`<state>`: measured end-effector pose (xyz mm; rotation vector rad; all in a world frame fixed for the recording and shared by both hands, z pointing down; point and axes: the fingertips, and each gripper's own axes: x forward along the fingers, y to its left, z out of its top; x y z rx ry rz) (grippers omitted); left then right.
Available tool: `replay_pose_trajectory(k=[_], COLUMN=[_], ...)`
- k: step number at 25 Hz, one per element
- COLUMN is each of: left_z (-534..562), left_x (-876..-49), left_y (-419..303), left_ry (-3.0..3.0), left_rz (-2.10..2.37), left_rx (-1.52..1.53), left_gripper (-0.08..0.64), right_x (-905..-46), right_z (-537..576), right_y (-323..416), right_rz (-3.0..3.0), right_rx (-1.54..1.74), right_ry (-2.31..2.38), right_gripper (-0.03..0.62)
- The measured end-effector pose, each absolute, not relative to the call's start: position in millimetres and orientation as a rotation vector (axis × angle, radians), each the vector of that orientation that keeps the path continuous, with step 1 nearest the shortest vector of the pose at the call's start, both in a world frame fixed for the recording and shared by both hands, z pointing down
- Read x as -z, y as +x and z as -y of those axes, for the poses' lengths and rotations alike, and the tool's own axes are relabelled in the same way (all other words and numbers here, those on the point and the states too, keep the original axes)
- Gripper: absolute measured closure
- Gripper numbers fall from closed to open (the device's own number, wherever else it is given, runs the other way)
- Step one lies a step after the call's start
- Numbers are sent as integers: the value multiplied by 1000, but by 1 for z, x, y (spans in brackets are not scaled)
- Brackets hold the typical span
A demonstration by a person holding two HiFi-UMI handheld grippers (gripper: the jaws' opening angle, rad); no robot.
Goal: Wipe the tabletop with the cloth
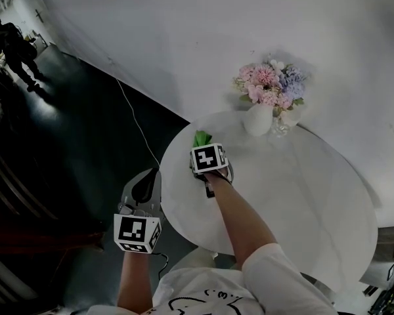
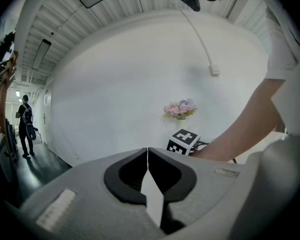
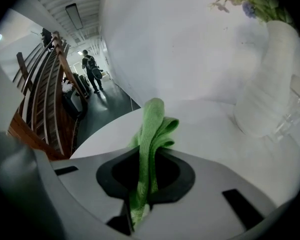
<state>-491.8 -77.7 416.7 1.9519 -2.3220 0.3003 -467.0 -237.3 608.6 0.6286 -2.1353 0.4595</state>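
Cloth (image 3: 155,124) pinched in right tongs (image 3: 148,160) over tabletop (image 1: 302,182), maybe touching | left tongs (image 2: 148,156) pressed together, empty

Vase (image 1: 258,119) stands on table (image 1: 302,195), cloth (image 1: 201,138) left of it

The green cloth (image 3: 151,129) is soft, ribbed fabric. The white surface (image 1: 302,189) looks smooth and matt. The dark floor (image 1: 79,117) is glossy. The white vase (image 3: 270,84) looks ridged.
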Motion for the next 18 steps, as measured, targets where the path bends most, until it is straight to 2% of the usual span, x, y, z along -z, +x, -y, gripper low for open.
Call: replay_pose_trajectory(k=[18], left_z=[88], left_x=[-407], left_y=[-465], left_ry=[2029], left_rz=[2292], left_rx=[-309], left_gripper=[541], right_x=[-610], right_z=[255], right_y=[-409], right_rz=[2110], right_rx=[-508], right_ry=[702], right_gripper=[546])
